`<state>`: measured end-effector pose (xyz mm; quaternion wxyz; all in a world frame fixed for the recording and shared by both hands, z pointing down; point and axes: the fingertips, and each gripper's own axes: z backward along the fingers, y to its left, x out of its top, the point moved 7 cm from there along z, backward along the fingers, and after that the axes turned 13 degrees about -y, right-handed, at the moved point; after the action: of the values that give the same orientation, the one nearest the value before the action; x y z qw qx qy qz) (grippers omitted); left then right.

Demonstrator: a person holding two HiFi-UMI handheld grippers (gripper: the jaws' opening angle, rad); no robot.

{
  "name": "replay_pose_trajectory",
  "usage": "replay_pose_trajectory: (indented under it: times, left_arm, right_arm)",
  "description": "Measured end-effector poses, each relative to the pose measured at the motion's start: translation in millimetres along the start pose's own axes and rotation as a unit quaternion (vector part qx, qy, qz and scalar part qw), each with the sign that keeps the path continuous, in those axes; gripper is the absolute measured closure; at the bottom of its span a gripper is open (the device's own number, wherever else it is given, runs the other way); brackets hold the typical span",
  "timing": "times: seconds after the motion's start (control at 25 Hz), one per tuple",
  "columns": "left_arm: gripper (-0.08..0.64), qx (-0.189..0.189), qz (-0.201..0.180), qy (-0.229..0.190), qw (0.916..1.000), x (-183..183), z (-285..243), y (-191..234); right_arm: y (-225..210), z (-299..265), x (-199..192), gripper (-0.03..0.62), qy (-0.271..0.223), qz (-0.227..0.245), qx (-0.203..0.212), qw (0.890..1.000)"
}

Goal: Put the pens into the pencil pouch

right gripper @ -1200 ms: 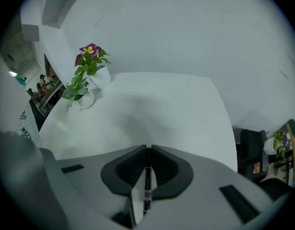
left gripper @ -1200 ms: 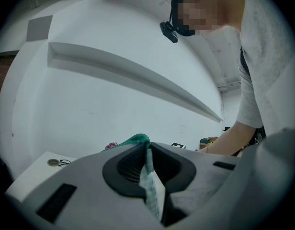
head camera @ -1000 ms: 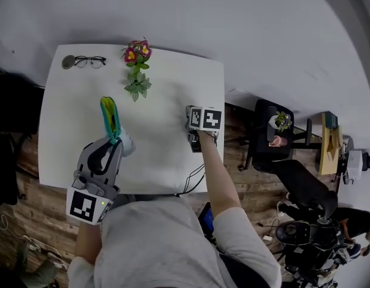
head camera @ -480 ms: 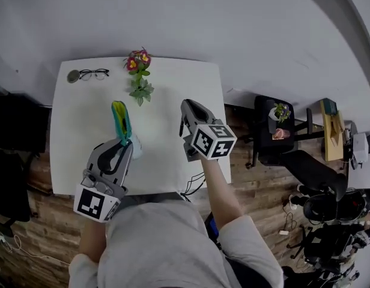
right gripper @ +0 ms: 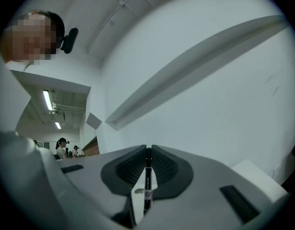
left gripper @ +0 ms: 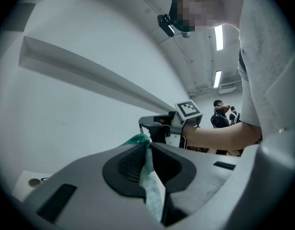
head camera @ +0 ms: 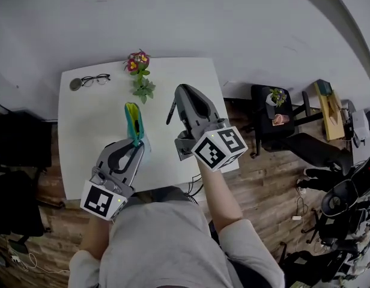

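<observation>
Insertion step: clamped thin black pen [right gripper: 148,176] in right gripper [head camera: 178,92], pinched green fabric pencil pouch [head camera: 134,120] in left gripper [head camera: 136,143]; likely next needed pen tip aimed into pouch mouth.

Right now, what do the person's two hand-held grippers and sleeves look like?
Both the left hand-held gripper and the right hand-held gripper have smooth grey moulded shells with black ribbed pads. Each carries a white cube printed with black square markers. The person wears a light grey short-sleeved T-shirt.
</observation>
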<state>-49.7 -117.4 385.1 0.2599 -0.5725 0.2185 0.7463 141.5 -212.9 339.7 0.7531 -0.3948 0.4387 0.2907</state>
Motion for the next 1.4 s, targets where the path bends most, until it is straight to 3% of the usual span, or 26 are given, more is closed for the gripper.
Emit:
replay_pose_trajectory:
  times: [0.28, 0.48, 0.8, 1.16, 1.4]
  left_arm:
    - [0.506, -0.053, 0.014, -0.011, 0.9985, 10.7, 4.9, -8.4]
    - [0.506, -0.085, 0.014, -0.015, 0.9962, 15.8, 9.5, -15.1]
    - [0.506, -0.114, -0.002, -0.022, 0.9933, 25.2, 14.2, -24.1]
    - [0.506, -0.104, -0.004, -0.027, 0.9942, 30.2, 20.2, -22.9]
    - [0.506, -0.104, -0.009, -0.032, 0.9941, 33.2, 19.5, -26.7]
  right_arm:
    - [52.7, -16.6, 44.5, 0.540, -0.079, 0.004, 0.045, 0.996]
    - [77.8, -21.9, 47.7, 0.540, -0.092, 0.009, 0.070, 0.993]
    - [86.1, -16.4, 21.7, 0.540, -0.054, 0.007, 0.082, 0.995]
    - [87.5, -4.6, -2.8, 0.540, 0.012, -0.004, 0.103, 0.995]
    - [89.3, 1.1, -3.9, 0.540, 0.031, 0.003, 0.112, 0.993]
